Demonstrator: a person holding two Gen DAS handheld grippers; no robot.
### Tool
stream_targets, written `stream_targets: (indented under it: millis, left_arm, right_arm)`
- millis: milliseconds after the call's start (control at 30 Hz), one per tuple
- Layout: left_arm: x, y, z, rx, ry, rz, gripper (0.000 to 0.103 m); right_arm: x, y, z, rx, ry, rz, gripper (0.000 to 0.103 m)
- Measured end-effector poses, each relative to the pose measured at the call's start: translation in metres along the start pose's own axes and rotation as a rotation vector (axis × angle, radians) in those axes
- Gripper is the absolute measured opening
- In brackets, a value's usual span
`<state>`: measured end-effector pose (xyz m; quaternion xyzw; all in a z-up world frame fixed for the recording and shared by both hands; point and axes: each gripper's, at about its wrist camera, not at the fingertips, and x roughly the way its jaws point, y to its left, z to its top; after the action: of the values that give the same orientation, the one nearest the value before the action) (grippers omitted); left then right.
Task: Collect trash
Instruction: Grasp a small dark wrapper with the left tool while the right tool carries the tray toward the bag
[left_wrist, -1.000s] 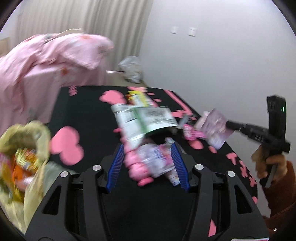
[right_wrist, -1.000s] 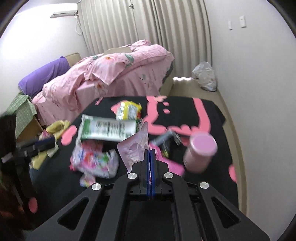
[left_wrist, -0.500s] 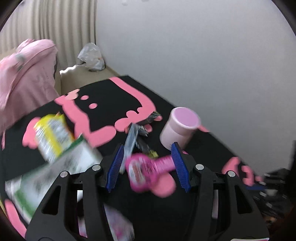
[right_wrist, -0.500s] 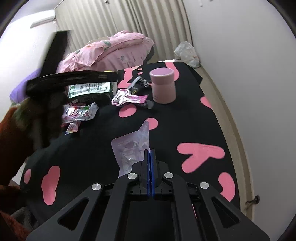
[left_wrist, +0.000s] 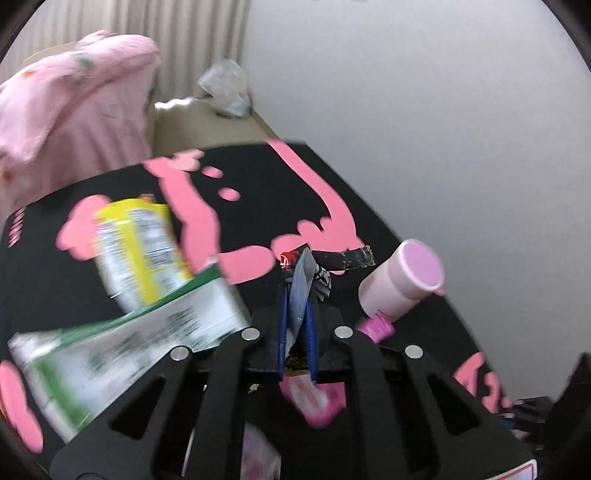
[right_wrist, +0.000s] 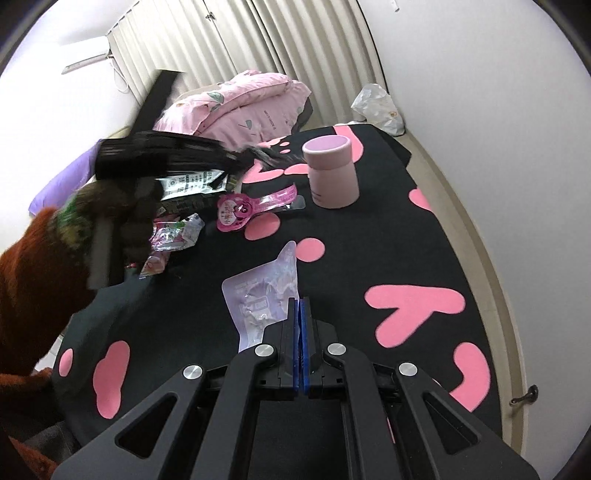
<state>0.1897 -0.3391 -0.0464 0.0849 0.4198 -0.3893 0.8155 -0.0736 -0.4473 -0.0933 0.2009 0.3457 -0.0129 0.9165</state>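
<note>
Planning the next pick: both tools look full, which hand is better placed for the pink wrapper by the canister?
Left, probably. The left tool hangs right over the pink wrapper, shut on a grey wrapper; the right tool, shut on a clear packet, sits farther back. Either must unload first.

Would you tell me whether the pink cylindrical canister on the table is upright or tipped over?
Upright. The pink canister stands on its base on the black cloth, flat lid facing up.

My left tool (left_wrist: 297, 314) pinches a gray wrapper (left_wrist: 301, 284). A pink cup (left_wrist: 402, 282) lies tipped on the black tabletop (left_wrist: 258, 177) nearby.
</note>
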Motion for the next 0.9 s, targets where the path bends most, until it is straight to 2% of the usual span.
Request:
stream_targets:
  millis: [133,300,533,733,900]
  left_arm:
    - [-0.063,0.013,-0.02,-0.058,-0.069,-0.006,0.008]
    - [-0.118,0.037,-0.049,-0.131,-0.12,-0.01,0.008]
    - [-0.178,0.083,-0.109,-0.208,-0.174,0.122,0.008]
    - [-0.211,0.123,-0.146,-0.29,-0.22,0.197,0.008]
    - [-0.249,0.153,-0.171,-0.352,-0.29,0.268,0.008]
  right_arm:
    - [-0.002,0.012,0.008,-0.029,-0.021,0.023,0.004]
    - [-0.006,0.029,0.02,-0.067,-0.046,0.043,0.004]
    - [-0.002,0.061,0.043,-0.144,-0.064,0.075,0.004]
    - [0.003,0.113,0.069,-0.24,-0.081,0.135,0.004]
    - [0.009,0.172,0.085,-0.344,-0.102,0.182,0.004]
